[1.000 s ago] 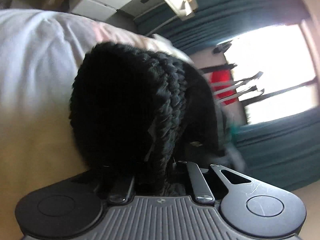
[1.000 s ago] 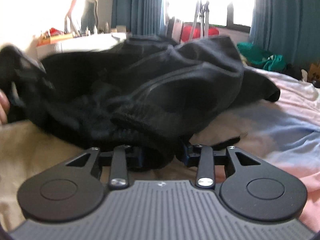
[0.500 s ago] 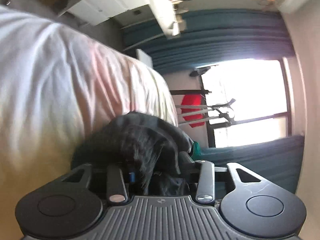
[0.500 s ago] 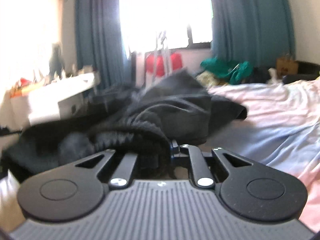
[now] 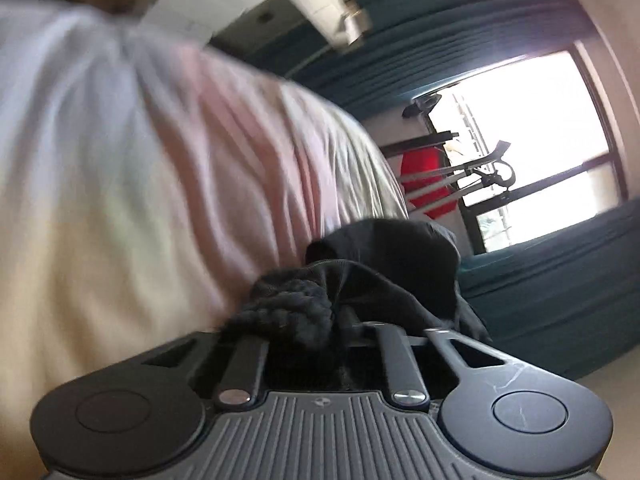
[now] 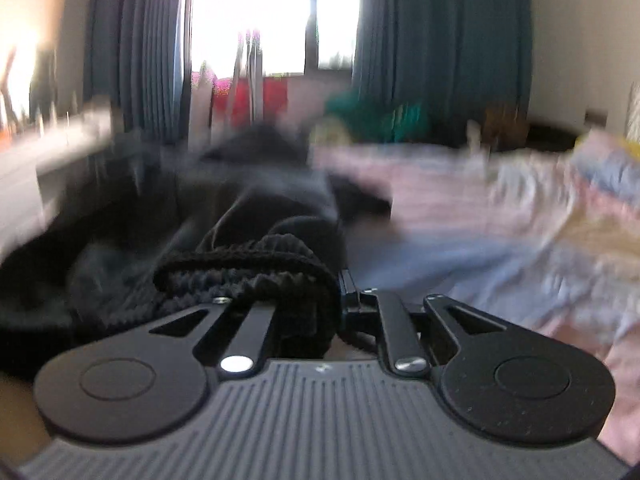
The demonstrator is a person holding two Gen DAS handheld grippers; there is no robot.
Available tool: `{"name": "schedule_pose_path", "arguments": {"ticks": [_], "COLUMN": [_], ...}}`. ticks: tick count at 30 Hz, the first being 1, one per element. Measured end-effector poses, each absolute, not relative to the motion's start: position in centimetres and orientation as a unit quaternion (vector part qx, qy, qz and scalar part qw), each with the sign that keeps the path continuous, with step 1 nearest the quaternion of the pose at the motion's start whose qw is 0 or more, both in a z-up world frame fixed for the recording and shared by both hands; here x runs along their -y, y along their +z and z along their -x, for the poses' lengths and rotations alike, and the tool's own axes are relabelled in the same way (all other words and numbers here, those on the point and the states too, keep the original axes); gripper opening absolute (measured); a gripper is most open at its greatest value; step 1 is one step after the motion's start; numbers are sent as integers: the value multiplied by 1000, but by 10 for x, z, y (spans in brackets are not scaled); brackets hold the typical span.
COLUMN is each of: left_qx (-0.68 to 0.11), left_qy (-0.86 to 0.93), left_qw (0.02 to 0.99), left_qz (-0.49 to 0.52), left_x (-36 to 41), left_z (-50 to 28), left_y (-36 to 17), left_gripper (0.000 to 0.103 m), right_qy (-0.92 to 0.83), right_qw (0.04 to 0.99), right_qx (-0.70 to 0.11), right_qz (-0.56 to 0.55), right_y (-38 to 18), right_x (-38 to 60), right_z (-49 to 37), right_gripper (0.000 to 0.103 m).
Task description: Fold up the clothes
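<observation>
Since a second ago the black sweater (image 5: pixel 384 276) has dropped way down in the left view — it used to fill most of the frame, now it's bunched low right at the left gripper (image 5: pixel 320 320), with a lot more of the bedsheet (image 5: pixel 168 184) showing. On the right side the camera has swung too, so the window (image 6: pixel 256 12) and teal curtains (image 6: pixel 440 40) sit higher and everything's smeared with blur.

Left gripper's jaws are closed in on a fold of the sweater; the chunky ribbed hem sits between and over the fingers, with smoother knit fabric draping off to the right of them. Right gripper (image 6: pixel 312 300) is likewise clamped on the garment — a thick ribbed band wraps across the left finger and fills the gap up to the right one, and the rest of the sweater trails away forward and left in a dark heap lying on the bed.

Texture-wise: the hem is a coarse, ropey rib knit, the body is finer and flatter with soft creases. The sheet is pale pink and white, rumpled into long wrinkles. Behind it there's something red (image 5: pixel 424 176) near a metal rack by the window, and in the right view a blurry teal pile (image 6: pixel 376 120) at the far edge of the bed.
</observation>
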State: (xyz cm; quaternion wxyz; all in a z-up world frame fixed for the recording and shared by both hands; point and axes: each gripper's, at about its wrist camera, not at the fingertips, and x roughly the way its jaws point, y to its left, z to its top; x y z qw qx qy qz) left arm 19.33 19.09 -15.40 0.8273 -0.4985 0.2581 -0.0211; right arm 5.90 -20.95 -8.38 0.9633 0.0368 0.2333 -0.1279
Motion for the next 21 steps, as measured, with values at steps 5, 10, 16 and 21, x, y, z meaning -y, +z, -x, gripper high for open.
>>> {"name": "schedule_pose_path", "arguments": {"ticks": [5, 10, 16, 21], "left_qx": [-208, -157, -176, -197], "left_qy": [-2, 17, 92, 166], "left_qw": [875, 917, 924, 938], "left_qz": [437, 367, 327, 232], "left_x": [-200, -236, -297, -330], "left_z": [-187, -216, -290, -357], "left_y": [-102, -25, 31, -2], "left_gripper": [9, 8, 9, 9], "right_qy": [-81, 5, 107, 142], "right_qw": [960, 968, 959, 946], "right_qx": [-251, -210, -191, -224], "right_qz": [-93, -139, -178, -188], "right_y": [-94, -68, -57, -89], "right_x": [195, 152, 72, -8], "right_z": [-45, -31, -58, -107], "right_gripper": [13, 14, 14, 14]}}
